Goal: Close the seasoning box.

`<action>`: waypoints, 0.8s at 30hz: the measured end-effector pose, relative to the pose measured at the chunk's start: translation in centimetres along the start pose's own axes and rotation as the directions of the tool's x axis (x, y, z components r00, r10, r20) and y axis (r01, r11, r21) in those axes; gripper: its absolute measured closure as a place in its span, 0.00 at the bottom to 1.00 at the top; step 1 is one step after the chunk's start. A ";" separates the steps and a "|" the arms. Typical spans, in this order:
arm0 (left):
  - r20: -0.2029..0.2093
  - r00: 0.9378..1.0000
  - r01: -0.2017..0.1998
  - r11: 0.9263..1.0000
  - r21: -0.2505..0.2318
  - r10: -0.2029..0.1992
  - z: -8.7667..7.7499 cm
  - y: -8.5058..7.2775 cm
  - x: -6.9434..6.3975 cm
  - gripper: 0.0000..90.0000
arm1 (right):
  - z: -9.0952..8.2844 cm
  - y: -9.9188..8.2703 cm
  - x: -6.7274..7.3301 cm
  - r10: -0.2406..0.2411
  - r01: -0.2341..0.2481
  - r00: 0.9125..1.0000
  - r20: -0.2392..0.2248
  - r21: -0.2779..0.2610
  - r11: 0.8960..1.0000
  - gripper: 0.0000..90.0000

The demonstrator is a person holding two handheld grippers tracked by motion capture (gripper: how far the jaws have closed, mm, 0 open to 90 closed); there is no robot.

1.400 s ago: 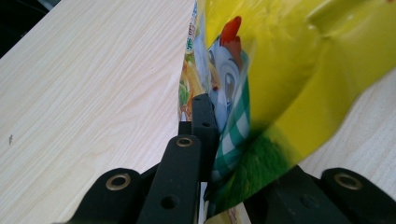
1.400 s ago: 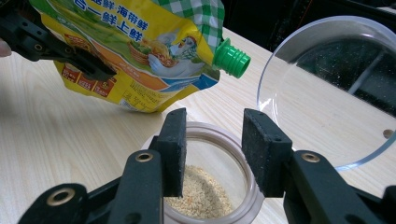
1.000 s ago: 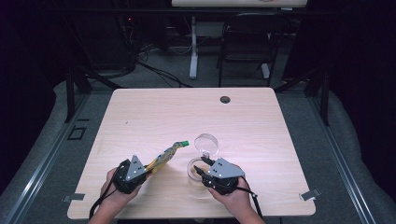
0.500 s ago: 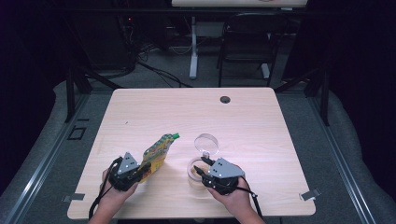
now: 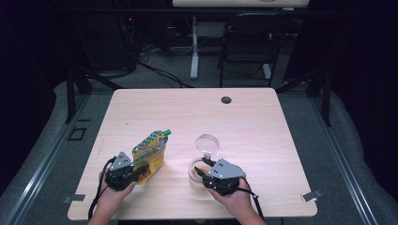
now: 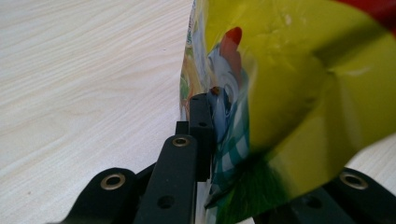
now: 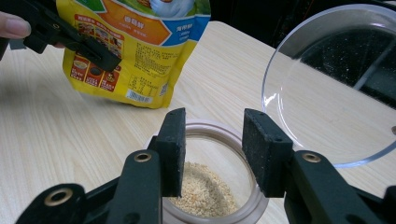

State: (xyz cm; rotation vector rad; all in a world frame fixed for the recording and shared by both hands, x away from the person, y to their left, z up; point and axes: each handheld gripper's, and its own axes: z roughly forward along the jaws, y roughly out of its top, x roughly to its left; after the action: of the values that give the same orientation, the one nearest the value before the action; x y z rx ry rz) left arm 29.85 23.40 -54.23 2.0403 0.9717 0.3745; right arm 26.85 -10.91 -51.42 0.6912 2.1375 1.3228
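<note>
A: High view: the left gripper (image 5: 139,171) has swung the yellow seasoning pouch (image 5: 149,155) from slanting toward the jar to upright at nine o'clock of the jar (image 5: 197,174); pouring seems done.

B: Left gripper view: jaws pinch the pouch's base, lately easing slightly; right gripper view: the right gripper (image 7: 212,151) clamps the jar's rim, granules (image 7: 204,192) inside, clear lid (image 7: 334,81) at two o'clock.

Pale wooden table (image 5: 263,117) with pouch (image 5: 149,154), open jar (image 5: 197,176).

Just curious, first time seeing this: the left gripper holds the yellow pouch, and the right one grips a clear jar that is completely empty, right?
Not quite. The jar isn't empty: the right gripper view shows pale granules in its bottom. The rest holds: the left gripper clamps the yellow pouch, and the right gripper grips the jar.
</note>
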 end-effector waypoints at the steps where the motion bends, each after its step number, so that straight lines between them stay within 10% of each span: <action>1: -0.002 1.000 0.000 1.000 -0.004 0.000 0.0 -0.1 0.0 0.95 | 0.0 0.0 0.0 -0.001 0.001 1.000 -0.001 0.000 1.000 0.66; 24: 0.006 0.999 0.032 0.999 0.035 -0.033 0.8 -0.7 0.4 0.85 | 0.1 0.0 0.0 0.001 -0.001 1.000 -0.004 0.006 1.000 0.66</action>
State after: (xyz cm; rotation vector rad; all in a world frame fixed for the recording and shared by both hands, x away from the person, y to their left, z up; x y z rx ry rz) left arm 30.21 23.48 -55.33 2.0534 1.0130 0.3358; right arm 26.90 -10.88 -51.48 0.6927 2.1456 1.3203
